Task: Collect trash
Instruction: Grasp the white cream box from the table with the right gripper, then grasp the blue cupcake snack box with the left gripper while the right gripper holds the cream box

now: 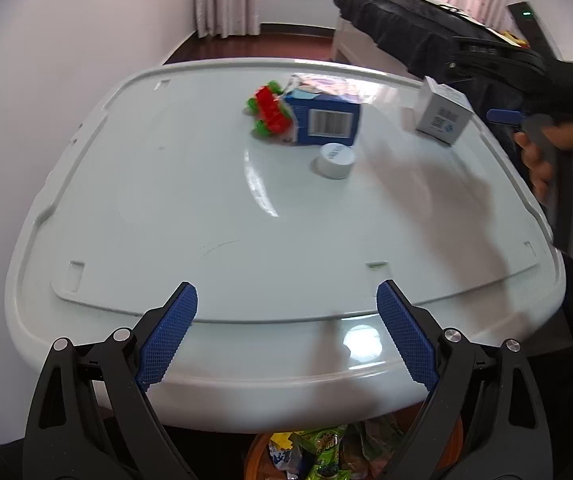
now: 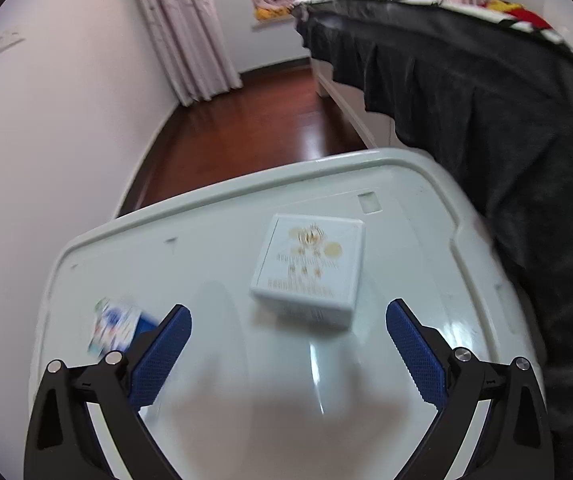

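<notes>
On the white plastic table top (image 1: 166, 208) lie a blue carton with a barcode (image 1: 322, 118), a red and green toy (image 1: 269, 109) beside it, a white round cap (image 1: 335, 160) and a small white box (image 1: 442, 114) at the far right. My left gripper (image 1: 286, 312) is open and empty over the near table edge. My right gripper (image 2: 288, 332) is open and empty, just short of the white box (image 2: 310, 268); the blue carton (image 2: 116, 326) lies behind its left finger. In the left wrist view the right gripper (image 1: 504, 115) is near the box.
An orange bin (image 1: 326, 452) holding green snack wrappers stands below the near table edge. A bed draped in black cloth (image 2: 466, 92) stands to the right. Wooden floor (image 2: 254, 124) and curtains lie beyond the table.
</notes>
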A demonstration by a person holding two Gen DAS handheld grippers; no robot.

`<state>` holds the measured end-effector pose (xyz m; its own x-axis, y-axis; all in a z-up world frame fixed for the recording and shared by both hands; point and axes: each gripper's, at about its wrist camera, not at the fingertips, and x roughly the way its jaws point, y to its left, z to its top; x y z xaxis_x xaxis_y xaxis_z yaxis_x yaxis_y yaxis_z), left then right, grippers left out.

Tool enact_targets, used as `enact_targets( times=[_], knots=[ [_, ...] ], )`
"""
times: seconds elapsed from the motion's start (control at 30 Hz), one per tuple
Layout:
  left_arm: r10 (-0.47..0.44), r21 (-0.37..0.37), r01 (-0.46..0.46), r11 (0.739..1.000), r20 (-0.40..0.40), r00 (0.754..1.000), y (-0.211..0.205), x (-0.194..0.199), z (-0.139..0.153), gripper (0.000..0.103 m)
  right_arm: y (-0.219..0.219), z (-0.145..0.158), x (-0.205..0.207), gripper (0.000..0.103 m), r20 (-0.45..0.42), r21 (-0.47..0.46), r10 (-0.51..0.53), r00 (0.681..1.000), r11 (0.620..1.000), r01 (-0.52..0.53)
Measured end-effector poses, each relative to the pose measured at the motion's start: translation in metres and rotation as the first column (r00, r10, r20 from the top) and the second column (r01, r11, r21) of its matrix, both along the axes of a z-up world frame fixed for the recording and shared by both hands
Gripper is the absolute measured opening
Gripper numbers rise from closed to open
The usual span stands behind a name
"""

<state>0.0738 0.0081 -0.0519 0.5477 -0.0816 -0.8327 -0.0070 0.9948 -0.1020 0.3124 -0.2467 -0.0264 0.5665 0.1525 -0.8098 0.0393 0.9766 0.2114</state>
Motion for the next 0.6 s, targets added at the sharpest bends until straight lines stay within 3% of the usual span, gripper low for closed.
enact_targets(
  times=[0.17,0.4,0.53,0.6],
  knots=[
    [0.030,-0.028,-0.029,0.999,0.001,1.000,0.008,0.001,-0.001,0.089,0.009,-0.013,0.033,0.096,-0.024,-0.027,-0.079,0.997,0.997,0.078],
    [0.029,-0.015,-0.029,0.999,0.006,1.000,0.008,-0.001,-0.001,0.089,0.018,-0.030,0.048,0.095,-0.032,-0.106,-0.115,0.993,0.988,0.112],
    [0.031,-0.006,-0.031,0.999,0.013,0.999,0.008,-0.001,-0.001,0.089,0.017,-0.043,0.051,0.064,-0.089,-0.110,-0.101,0.991,0.990,0.091],
    [0.032,-0.008,-0.032,0.999,0.018,0.999,0.008,-0.002,-0.001,0.089,0.015,-0.043,0.044,0.064,-0.077,-0.120,-0.090,0.993,0.990,0.080]
  ],
)
